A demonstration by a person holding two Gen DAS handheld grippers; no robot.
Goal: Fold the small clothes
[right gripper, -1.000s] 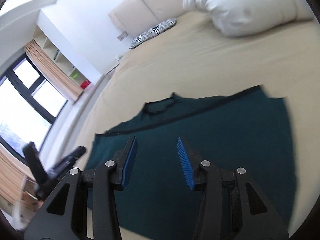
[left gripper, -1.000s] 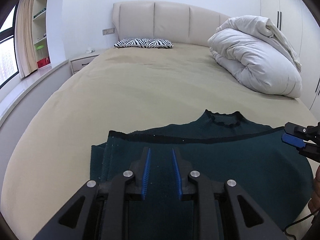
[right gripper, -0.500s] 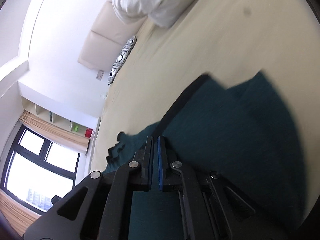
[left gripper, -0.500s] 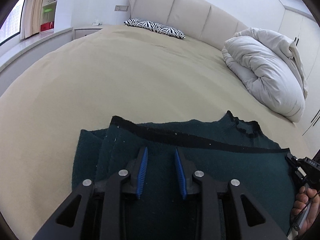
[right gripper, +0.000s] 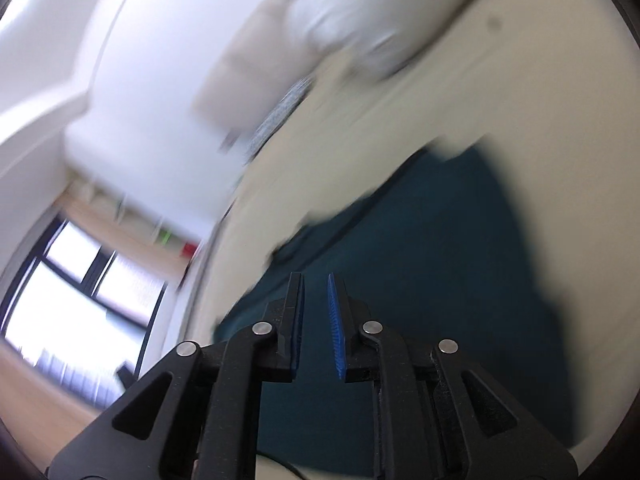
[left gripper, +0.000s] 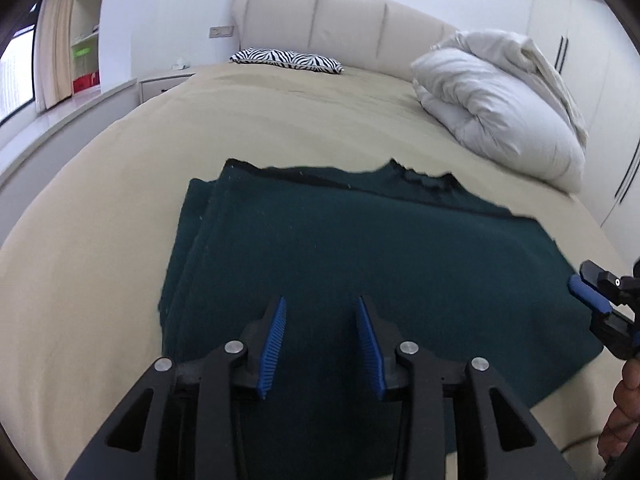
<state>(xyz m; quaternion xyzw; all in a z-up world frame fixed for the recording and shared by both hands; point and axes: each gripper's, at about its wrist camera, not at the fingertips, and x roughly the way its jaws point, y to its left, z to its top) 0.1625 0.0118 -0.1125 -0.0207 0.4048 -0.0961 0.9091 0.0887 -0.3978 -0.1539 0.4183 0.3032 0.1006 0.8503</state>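
Dark green garment point(left gripper: 360, 256) lies flat on the bed point(left gripper: 120, 184), near the foot edge, neckline toward the headboard point(left gripper: 344, 24). Its left side looks already turned in: stacked edges show there, so it reads as partly folded, with a further fold likely due.

Left gripper point(left gripper: 320, 344) hangs over the near middle of the cloth, pointing down at it. Its jaws have just been opening and stand apart with nothing between them, only fabric lying below. I read that as getting ready to pinch the near hem.

Right gripper point(right gripper: 314, 320) sits at the garment's right edge, low and rolled sideways; its view is motion-blurred. Its jaws have just been opening too, narrow gap, and no cloth is visibly pinched. It shows in the left view at the far right point(left gripper: 590, 298), just at the cloth edge, a hand point(left gripper: 628, 412) behind it.

Both ends near the person's side suggests a two-point lift to carry the near half over.

Duvet point(left gripper: 500, 104) and zebra pillow point(left gripper: 286, 60) are well apart from the work area.
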